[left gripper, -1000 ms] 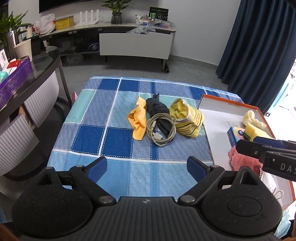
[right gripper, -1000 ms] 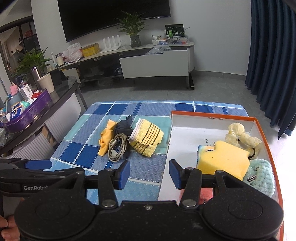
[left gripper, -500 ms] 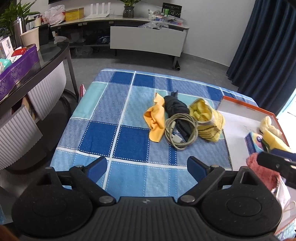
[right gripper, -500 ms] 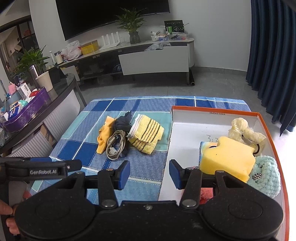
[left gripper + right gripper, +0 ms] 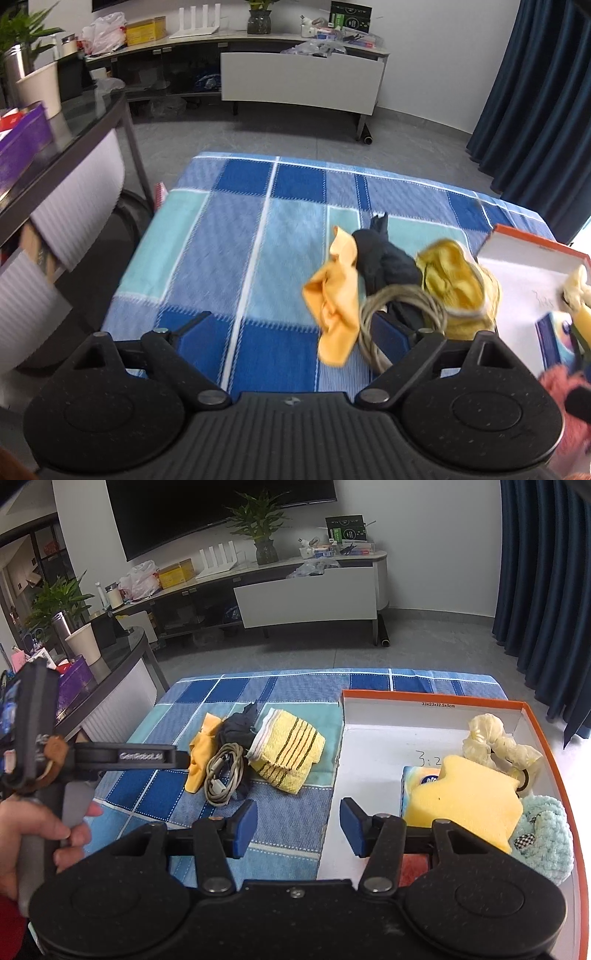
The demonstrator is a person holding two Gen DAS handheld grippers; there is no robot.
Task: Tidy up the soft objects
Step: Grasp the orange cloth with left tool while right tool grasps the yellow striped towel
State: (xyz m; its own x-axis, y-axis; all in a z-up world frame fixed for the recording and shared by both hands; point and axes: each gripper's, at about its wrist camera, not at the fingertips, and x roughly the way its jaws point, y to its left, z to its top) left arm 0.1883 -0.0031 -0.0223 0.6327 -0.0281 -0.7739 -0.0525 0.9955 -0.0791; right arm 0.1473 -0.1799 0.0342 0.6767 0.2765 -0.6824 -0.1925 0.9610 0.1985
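An orange cloth, a dark cloth, a coiled grey cable and a yellow striped towel lie together on the blue checked tablecloth. My left gripper is open and empty, just short of the orange cloth and cable. My right gripper is open and empty, over the edge between the cloth and the orange-rimmed box. The box holds a yellow sponge, a cream scrunchie and a pale blue knitted piece.
A tissue pack and a pink fuzzy item also lie in the box. A dark glass side table with a purple bin stands left. A TV cabinet stands at the back wall and blue curtains hang right.
My left gripper has moved forward and down toward the pile of cloths and the cable, which now lie close to its fingers. My right gripper has barely moved.
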